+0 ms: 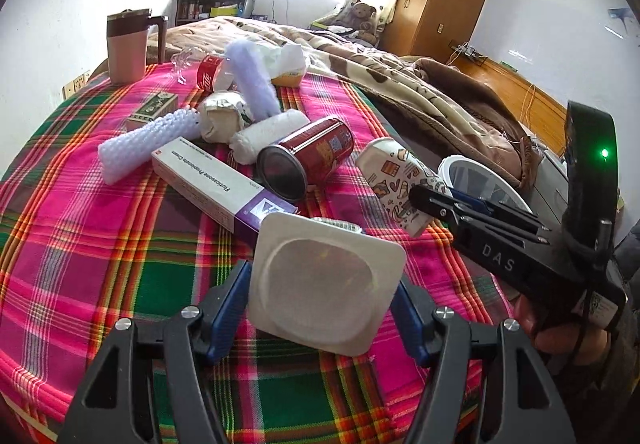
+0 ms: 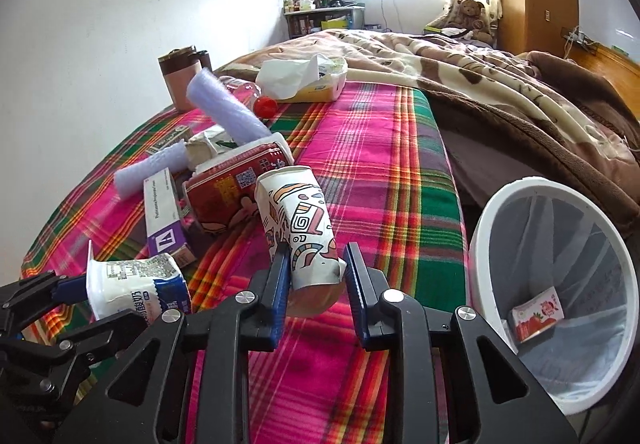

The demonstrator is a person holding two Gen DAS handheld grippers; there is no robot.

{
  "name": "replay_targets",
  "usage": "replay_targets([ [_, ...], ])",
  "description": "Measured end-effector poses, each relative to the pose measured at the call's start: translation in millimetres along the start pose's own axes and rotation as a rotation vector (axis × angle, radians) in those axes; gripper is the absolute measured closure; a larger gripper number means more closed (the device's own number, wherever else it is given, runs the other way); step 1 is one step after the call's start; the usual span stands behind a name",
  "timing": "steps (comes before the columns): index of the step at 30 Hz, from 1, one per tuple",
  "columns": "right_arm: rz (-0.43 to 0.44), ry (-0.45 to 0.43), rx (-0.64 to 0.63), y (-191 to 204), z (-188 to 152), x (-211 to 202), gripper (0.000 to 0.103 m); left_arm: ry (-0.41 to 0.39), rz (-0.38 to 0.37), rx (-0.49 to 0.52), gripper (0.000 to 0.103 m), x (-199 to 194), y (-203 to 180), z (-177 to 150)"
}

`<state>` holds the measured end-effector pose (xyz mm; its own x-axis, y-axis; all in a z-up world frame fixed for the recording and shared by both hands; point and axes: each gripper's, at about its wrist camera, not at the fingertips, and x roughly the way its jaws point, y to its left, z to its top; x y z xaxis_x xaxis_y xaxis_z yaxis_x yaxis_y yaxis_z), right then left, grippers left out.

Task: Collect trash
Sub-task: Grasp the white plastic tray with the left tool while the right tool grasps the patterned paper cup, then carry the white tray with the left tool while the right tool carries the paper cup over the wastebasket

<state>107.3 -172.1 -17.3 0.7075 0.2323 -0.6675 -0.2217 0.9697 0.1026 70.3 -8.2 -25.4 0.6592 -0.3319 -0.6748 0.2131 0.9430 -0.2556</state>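
the right claw [image 2: 316, 268] pinches the patterned paper cup [image 2: 298, 219] at its squashed base end, the cup's long axis running toward 11 o'clock away from the claw. the white bin [image 2: 500, 211] stands open at 3 o'clock beside the plaid bed [image 2: 380, 147], nearest this hand. the left claw [image 1: 320, 284] holds a yogurt cup [image 1: 326, 280] by its sides, half-wide, farther from the bin.

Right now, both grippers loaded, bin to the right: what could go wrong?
1. The right gripper pinches the patterned paper cup near its crushed end only; it may slip out before reaching the white bin.
2. The left gripper holds the yogurt cup tilted; leftovers could drip onto the plaid cloth.
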Motion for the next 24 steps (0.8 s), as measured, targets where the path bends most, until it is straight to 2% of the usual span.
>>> replay_targets([
  [12, -0.010, -0.066, 0.066, -5, -8, -25, 0.075, -0.046, -0.002, 0.054, 0.038, -15, -15, 3],
  [13, -0.012, -0.071, 0.068, -5, -9, -28, 0.075, -0.051, -0.001, 0.060, 0.042, -17, -17, 4],
  [24, -0.031, -0.116, 0.091, -13, -12, -47, 0.075, -0.063, -0.011, 0.091, 0.043, -18, -28, 10],
])
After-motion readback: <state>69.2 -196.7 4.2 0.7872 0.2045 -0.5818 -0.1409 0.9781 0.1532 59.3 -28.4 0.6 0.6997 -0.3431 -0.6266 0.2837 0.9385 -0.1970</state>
